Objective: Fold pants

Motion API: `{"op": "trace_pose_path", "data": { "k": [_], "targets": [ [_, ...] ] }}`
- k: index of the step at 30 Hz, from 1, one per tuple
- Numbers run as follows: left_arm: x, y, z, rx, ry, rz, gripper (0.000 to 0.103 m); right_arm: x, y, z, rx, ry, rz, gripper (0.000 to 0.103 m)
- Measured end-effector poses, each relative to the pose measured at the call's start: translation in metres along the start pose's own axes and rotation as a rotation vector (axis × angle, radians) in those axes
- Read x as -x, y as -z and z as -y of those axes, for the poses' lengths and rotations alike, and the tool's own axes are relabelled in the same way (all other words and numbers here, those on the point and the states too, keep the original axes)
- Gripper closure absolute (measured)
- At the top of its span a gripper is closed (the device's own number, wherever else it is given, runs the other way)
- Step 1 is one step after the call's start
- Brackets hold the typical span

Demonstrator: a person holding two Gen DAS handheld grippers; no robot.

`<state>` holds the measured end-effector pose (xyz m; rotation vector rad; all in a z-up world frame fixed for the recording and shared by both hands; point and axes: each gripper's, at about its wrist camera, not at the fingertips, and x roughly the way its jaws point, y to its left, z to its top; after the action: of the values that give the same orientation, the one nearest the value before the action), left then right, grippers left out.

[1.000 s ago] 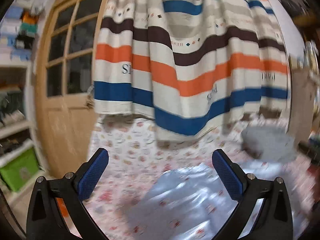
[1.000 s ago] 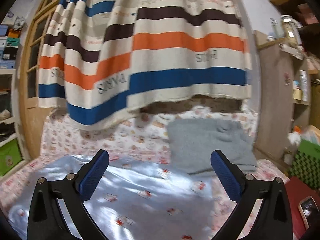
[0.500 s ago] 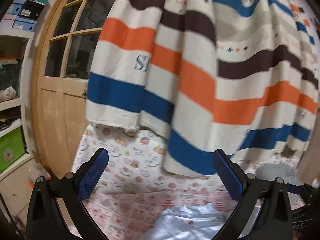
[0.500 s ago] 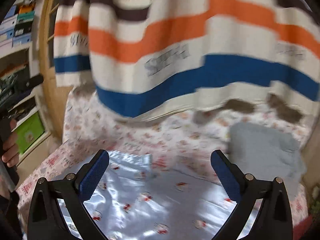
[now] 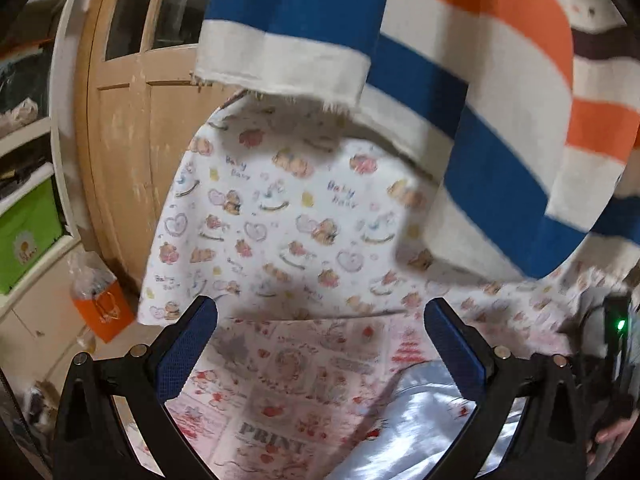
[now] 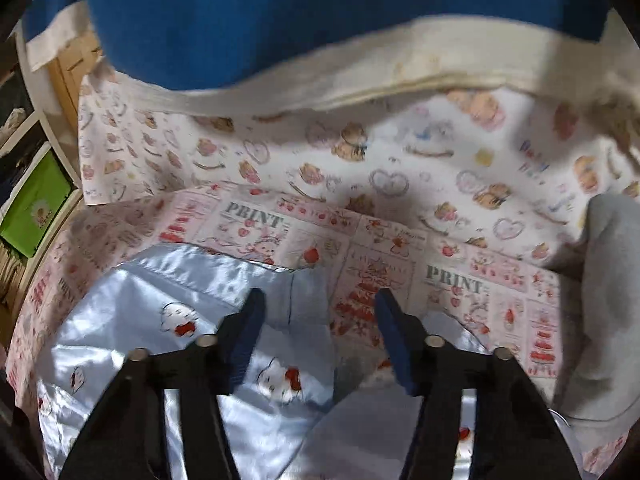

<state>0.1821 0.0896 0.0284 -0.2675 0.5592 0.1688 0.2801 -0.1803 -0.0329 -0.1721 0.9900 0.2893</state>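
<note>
- Our right hand-held gripper point(image 6: 320, 336) points steeply down at the pants point(image 6: 192, 320), the pale blue satin pair printed with little cats. Its jaws are closing: one finger sits over the satin near the garment's far edge and the other over the patterned sheet point(image 6: 460, 272) beyond it. We cannot see the pads pinching cloth yet, so we count it as not yet gripping.
- We judge it is lining up on that far edge because a fold starts by lifting an edge.
- Our left hand-held gripper point(image 5: 320, 344) is spread wide with nothing between its fingers. A corner of the pants lies below and just to its right, and bare sheet is straight ahead.
- The pants lie spread flat on the bed, presumably so each leg can be laid over the other.
- A striped curtain point(image 5: 460, 100) hangs ahead of both grippers, its hem just above the bed's far end.
- A grey garment point(image 6: 608, 300) rests well right of the right gripper, clear of the work.
</note>
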Motion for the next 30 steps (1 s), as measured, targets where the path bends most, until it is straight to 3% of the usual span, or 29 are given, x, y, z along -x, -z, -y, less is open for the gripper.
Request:
{"op": "trace_pose_path", "data": {
  "k": [6,9,12,13,17,22,26,30],
  "targets": [
    [-0.003,-0.001,-0.004,0.021,0.012,-0.023,0.0,-0.021,0.0,-0.001,-0.022,-0.059,-0.019,0.054],
    [-0.004,-0.001,-0.005,0.021,0.002,-0.022,0.0,-0.026,0.002,-0.006,0.0,-0.049,-0.018,0.07],
    [-0.008,0.001,-0.003,0.005,-0.022,-0.025,0.0,-0.024,0.002,-0.01,0.016,-0.013,0.0,0.094],
    [-0.009,0.001,-0.002,-0.003,-0.032,-0.026,0.0,-0.022,0.002,-0.009,0.007,-0.007,0.007,0.097],
    [-0.015,0.004,0.002,-0.044,-0.076,-0.053,0.0,-0.01,0.005,0.005,-0.029,0.111,0.074,0.099],
    [-0.036,0.014,0.006,-0.098,-0.11,-0.155,0.0,0.004,0.012,0.028,-0.045,0.227,0.054,0.099],
    [-0.05,0.024,0.014,-0.126,-0.057,-0.239,0.0,0.023,0.025,0.049,-0.033,0.311,0.055,0.099],
    [-0.051,0.031,0.029,-0.14,0.052,-0.304,0.0,0.043,0.043,0.07,-0.036,0.344,0.057,0.099]
  ]
}}
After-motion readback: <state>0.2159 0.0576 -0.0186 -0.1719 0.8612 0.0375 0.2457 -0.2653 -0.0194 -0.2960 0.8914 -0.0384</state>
